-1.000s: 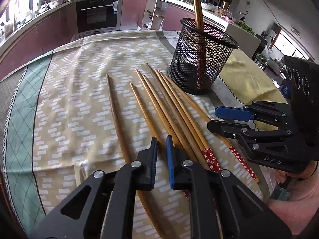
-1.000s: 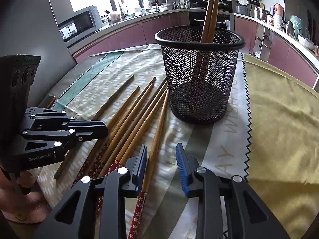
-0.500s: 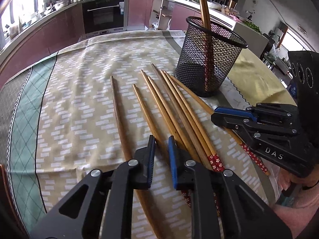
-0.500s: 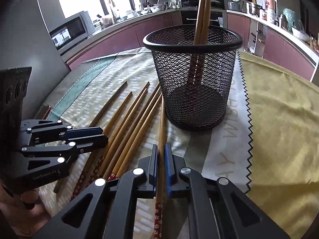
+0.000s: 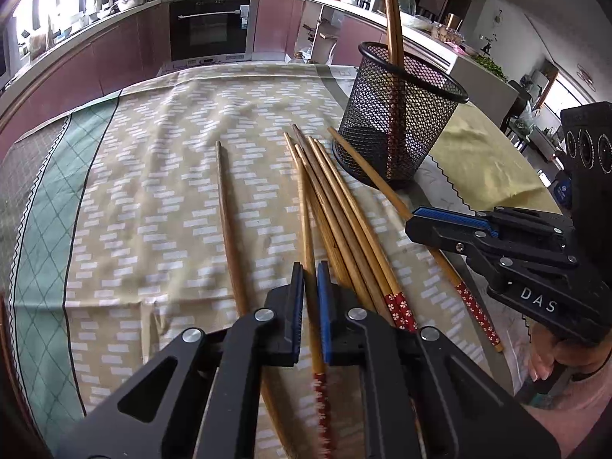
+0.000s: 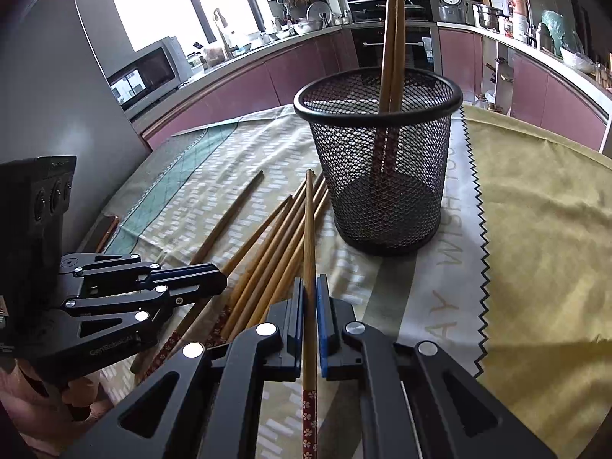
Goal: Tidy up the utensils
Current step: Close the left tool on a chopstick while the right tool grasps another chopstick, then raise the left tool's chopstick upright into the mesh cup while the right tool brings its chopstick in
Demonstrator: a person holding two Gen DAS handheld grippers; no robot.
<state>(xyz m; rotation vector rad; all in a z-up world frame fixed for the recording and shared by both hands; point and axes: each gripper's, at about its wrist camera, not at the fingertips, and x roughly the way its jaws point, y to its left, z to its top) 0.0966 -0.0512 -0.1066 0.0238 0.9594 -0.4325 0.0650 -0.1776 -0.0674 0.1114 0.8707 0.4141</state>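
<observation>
A black mesh holder (image 5: pixel 397 130) (image 6: pixel 382 176) stands on the tablecloth with two chopsticks (image 5: pixel 392 11) upright in it. Several loose wooden chopsticks (image 5: pixel 344 214) (image 6: pixel 267 252) lie in a bundle in front of it. My left gripper (image 5: pixel 310 279) (image 6: pixel 222 281) is closing, its pads pressed on one chopstick (image 5: pixel 306 210) that slants across the bundle. To its right, my right gripper (image 6: pixel 310 290) (image 5: pixel 411 223) is shut on another chopstick (image 6: pixel 309 222) (image 5: pixel 367 174), whose tip points toward the holder. Both held sticks have red flowered ends behind the pads.
A single darker chopstick (image 5: pixel 227 214) (image 6: pixel 229 218) lies apart, left of the bundle. The patterned cloth (image 5: pixel 153 191) meets a yellow cloth (image 6: pixel 535 229) right of the holder. Kitchen counters, an oven (image 5: pixel 210 34) and a microwave (image 6: pixel 145 72) ring the table. A person's hands hold both grippers.
My right gripper's jaws went from open to shut on the chopstick between them. The left jaws tightened on their chopstick, which now slants across the bundle.
</observation>
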